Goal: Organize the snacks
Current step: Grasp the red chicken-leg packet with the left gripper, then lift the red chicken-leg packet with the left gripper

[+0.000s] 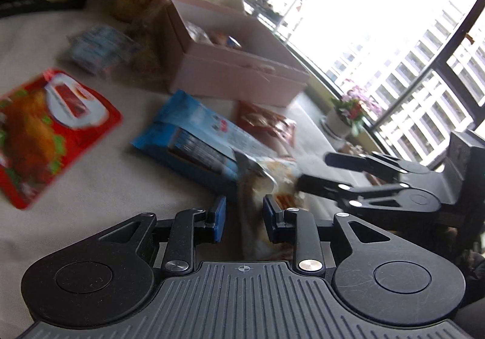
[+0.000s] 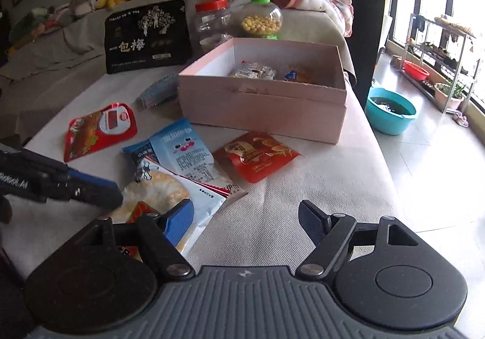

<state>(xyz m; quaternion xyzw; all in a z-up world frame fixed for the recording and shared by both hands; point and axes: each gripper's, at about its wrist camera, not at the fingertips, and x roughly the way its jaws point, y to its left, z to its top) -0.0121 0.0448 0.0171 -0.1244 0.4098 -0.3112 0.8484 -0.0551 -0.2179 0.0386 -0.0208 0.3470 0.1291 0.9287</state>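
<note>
left gripper (image 1: 244, 214) nipping rice-cracker bag (image 2: 157, 187); right gripper (image 2: 247, 217) wide, empty; one box (image 2: 260, 108)

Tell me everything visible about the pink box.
The pink box is open-topped cardboard, rectangular, pale pink outside and white inside, with scuffed marks along its front rim. It sits upright on the cloth-covered table, behind the loose snack packets. A few small wrapped snacks lie inside. Neither gripper touches it.
</note>
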